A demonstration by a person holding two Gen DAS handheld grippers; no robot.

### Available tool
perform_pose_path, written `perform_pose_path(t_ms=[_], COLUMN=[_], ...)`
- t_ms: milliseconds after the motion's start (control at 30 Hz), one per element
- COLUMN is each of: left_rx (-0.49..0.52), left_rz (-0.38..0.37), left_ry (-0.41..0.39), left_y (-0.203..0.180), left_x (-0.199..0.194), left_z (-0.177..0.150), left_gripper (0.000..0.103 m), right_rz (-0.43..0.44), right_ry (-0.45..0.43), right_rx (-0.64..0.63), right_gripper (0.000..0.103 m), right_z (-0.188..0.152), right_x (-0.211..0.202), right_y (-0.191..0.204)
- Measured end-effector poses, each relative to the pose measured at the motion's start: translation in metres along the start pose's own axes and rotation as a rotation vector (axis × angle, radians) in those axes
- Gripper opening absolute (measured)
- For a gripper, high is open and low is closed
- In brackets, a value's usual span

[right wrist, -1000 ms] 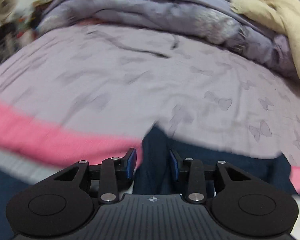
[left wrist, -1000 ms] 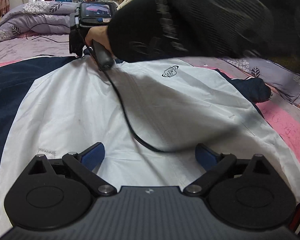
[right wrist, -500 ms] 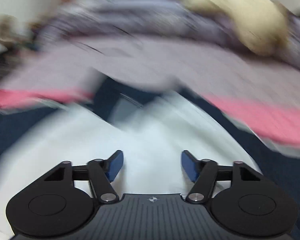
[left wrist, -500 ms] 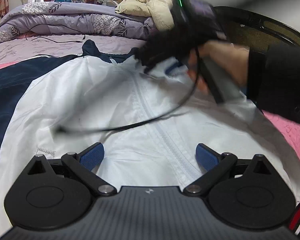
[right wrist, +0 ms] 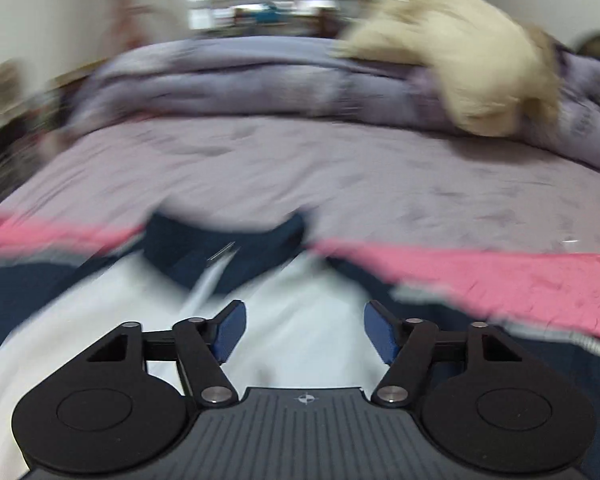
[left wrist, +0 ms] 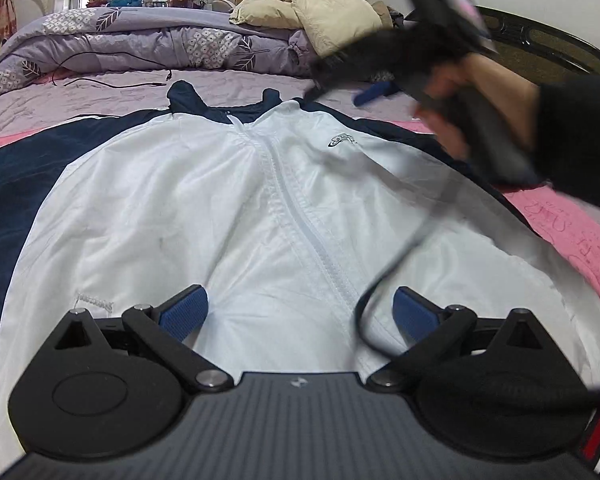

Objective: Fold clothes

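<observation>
A white jacket [left wrist: 204,208] with navy sleeves and a navy collar [left wrist: 220,108] lies flat on the bed, zipped front up. My left gripper [left wrist: 298,312] hovers open over its hem, nothing between the blue pads. My right gripper [right wrist: 304,332] stands open above the jacket's [right wrist: 300,320] chest, pointing at the collar [right wrist: 204,248], and holds nothing. In the left wrist view the right gripper [left wrist: 374,94] shows blurred at the upper right, held by a hand [left wrist: 448,120] in a black sleeve, its cable [left wrist: 400,256] trailing across the jacket.
The bed has a lilac sheet [left wrist: 100,96] with a pink band [right wrist: 500,280]. A rolled purple quilt [left wrist: 140,40] and a cream padded coat [left wrist: 312,12] lie at the far side. A thin black cable [left wrist: 112,84] lies on the sheet. A dark headboard [left wrist: 552,44] rises at right.
The right gripper let go of the navy collar, opened, and swung from the far left of the jacket to its right shoulder. The left gripper stayed put.
</observation>
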State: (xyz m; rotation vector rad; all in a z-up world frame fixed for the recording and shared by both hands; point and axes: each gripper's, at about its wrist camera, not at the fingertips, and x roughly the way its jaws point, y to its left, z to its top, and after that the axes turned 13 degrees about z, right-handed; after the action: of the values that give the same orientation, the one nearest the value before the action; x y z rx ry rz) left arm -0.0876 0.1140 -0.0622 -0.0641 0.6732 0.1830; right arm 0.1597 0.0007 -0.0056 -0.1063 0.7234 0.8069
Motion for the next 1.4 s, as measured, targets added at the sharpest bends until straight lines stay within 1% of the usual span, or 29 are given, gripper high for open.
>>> perform_pose_path(t_ms=[33, 67, 133, 167, 200, 233, 267, 300, 367, 400, 467, 500, 567, 600, 633, 667, 733, 800, 833, 867, 900, 933, 967, 1067, 1133, 1233, 1300, 1367, 1400], left_rx=[0.003, 0.006, 0.014, 0.017, 0.02, 0.019, 0.018, 0.018, 0.016, 0.015, 0.013, 0.012, 0.003, 0.004, 0.023, 0.057, 0.125, 0.172, 0.176, 0.166, 0.145, 0.116, 0.087, 0.025, 0.008, 0.03, 0.068, 0.084, 0.084], left_rz=[0.003, 0.006, 0.01, 0.012, 0.014, 0.022, 0.031, 0.039, 0.056, 0.065, 0.082, 0.09, 0.101, 0.11, 0.121, 0.139, 0.17, 0.188, 0.199, 0.21, 0.216, 0.216, 0.21, 0.194, 0.205, 0.257, 0.302, 0.297, 0.293], left_ry=[0.002, 0.003, 0.002, 0.003, 0.003, 0.005, 0.007, 0.01, 0.014, 0.016, 0.02, 0.022, 0.037, 0.047, 0.058, 0.067, 0.057, 0.041, 0.034, 0.021, 0.001, -0.019, -0.034, -0.064, -0.055, 0.018, 0.069, 0.04, 0.045], left_y=[-0.001, -0.001, -0.002, -0.003, -0.003, -0.002, -0.001, -0.001, 0.001, 0.001, 0.003, 0.004, 0.01, 0.013, 0.015, 0.015, 0.017, 0.023, 0.028, 0.032, 0.038, 0.043, 0.045, 0.045, 0.04, 0.032, 0.029, 0.032, 0.036], left_x=[0.001, 0.001, 0.001, 0.001, 0.0, -0.002, -0.005, -0.008, -0.013, -0.016, -0.021, -0.024, -0.037, -0.043, -0.05, -0.057, -0.078, -0.098, -0.108, -0.113, -0.118, -0.121, -0.121, -0.114, -0.103, -0.086, -0.077, -0.085, -0.09], left_z=[0.001, 0.001, 0.001, 0.001, 0.0, 0.001, 0.001, 0.001, 0.001, 0.001, 0.001, 0.001, -0.004, -0.007, -0.013, -0.018, -0.031, -0.039, -0.038, -0.035, -0.029, -0.021, -0.015, -0.002, -0.003, -0.019, -0.036, -0.049, -0.05], left_gripper=[0.101, 0.101, 0.102, 0.102, 0.102, 0.102, 0.102, 0.102, 0.102, 0.102, 0.101, 0.101, 0.101, 0.101, 0.101, 0.101, 0.102, 0.102, 0.102, 0.102, 0.102, 0.102, 0.102, 0.102, 0.102, 0.102, 0.102, 0.102, 0.103], right_rz=[-0.014, -0.072, -0.233, -0.311, -0.379, -0.439, -0.448, -0.416, -0.351, -0.308, -0.191, -0.116, 0.019, 0.047, 0.028, 0.003, -0.029, -0.096, -0.148, -0.199, -0.222, -0.21, -0.167, 0.034, 0.134, 0.208, 0.192, 0.178, 0.176], right_ry=[0.037, 0.071, 0.109, 0.093, 0.062, 0.043, 0.023, -0.006, -0.064, -0.084, -0.098, -0.103, -0.067, -0.025, 0.036, 0.06, 0.048, 0.075, 0.09, 0.093, 0.08, 0.053, 0.013, -0.073, -0.077, -0.043, -0.002, 0.003, 0.015], right_rx=[-0.03, -0.061, -0.104, -0.04, 0.073, 0.185, 0.242, 0.249, 0.262, 0.246, 0.186, 0.162, 0.125, 0.105, 0.075, 0.035, -0.012, 0.066, 0.096, 0.102, 0.092, 0.07, 0.044, -0.029, -0.076, -0.11, -0.155, -0.208, -0.205], right_gripper=[0.069, 0.069, 0.07, 0.077, 0.08, 0.064, 0.056, 0.055, 0.06, 0.063, 0.065, 0.065, 0.069, 0.071, 0.071, 0.072, 0.08, 0.085, 0.085, 0.085, 0.083, 0.083, 0.083, 0.084, 0.084, 0.084, 0.084, 0.085, 0.085], right_z=[-0.018, -0.034, -0.063, -0.069, -0.07, -0.065, -0.059, -0.055, -0.047, -0.047, -0.056, -0.064, -0.088, -0.101, -0.115, -0.131, -0.155, -0.157, -0.157, -0.156, -0.154, -0.151, -0.148, -0.142, -0.146, -0.163, -0.178, -0.187, -0.187], right_x=[-0.01, -0.014, -0.02, -0.025, -0.032, -0.04, -0.048, -0.056, -0.073, -0.081, -0.094, -0.102, -0.113, -0.115, -0.115, -0.119, -0.139, -0.161, -0.172, -0.183, -0.194, -0.205, -0.214, -0.217, -0.2, -0.164, -0.15, -0.154, -0.16], right_y=[0.005, 0.001, -0.027, -0.054, -0.082, -0.105, -0.11, -0.105, -0.093, -0.082, -0.046, -0.029, -0.004, 0.006, 0.014, 0.017, 0.012, -0.009, -0.019, -0.025, -0.027, -0.023, -0.011, 0.037, 0.069, 0.105, 0.114, 0.114, 0.107])
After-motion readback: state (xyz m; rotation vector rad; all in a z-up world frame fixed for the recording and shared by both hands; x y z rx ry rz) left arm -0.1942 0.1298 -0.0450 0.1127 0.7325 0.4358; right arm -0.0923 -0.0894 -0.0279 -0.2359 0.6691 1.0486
